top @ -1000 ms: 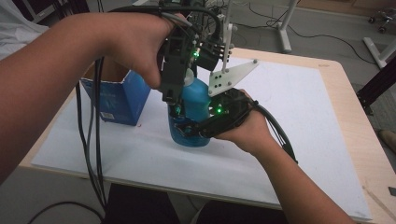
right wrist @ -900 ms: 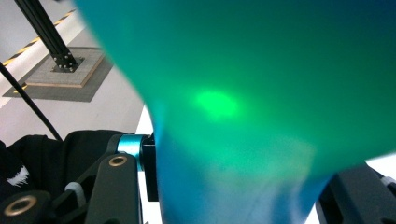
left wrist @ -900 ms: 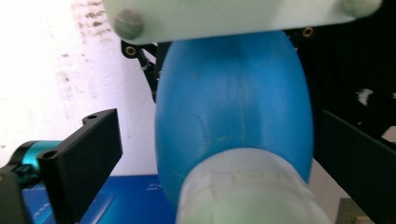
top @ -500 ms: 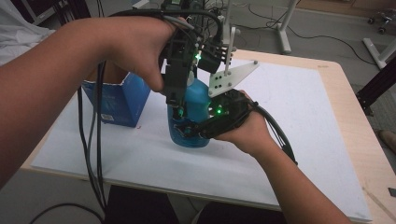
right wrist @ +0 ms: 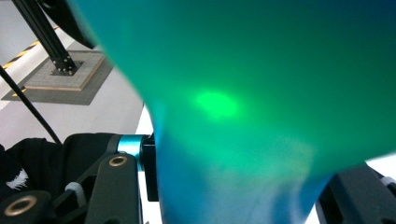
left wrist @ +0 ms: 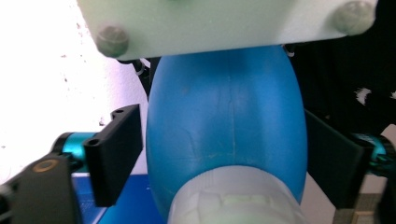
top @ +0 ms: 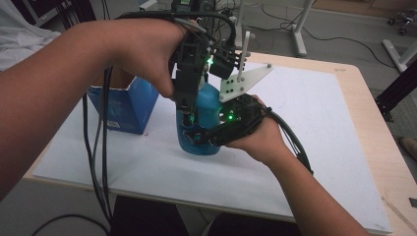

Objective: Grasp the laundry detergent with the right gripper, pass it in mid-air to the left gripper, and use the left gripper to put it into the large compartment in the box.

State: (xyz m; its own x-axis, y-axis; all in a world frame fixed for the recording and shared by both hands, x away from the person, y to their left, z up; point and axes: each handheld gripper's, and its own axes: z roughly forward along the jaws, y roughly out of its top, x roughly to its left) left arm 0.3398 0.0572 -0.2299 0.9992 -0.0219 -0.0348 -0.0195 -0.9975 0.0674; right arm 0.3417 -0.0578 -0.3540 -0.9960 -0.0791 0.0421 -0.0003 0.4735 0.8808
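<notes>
Left of the blue bottle (top: 202, 123) stands an open blue carton (top: 123, 105). The bottle stands upright on the white table sheet (top: 314, 147), long axis vertical, smooth bulging plastic with a pale ribbed neck. The left gripper (top: 189, 105) comes from above, its jaws just closing around the upper body, one pad apart. The right gripper (top: 204, 136) clamps the base.

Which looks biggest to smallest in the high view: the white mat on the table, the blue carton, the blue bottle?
1. white mat, by far the largest.
2. and 3. blue carton and blue bottle: unsure. Both are partly hidden by the hands and grippers, and what shows looks alike in size.
</notes>
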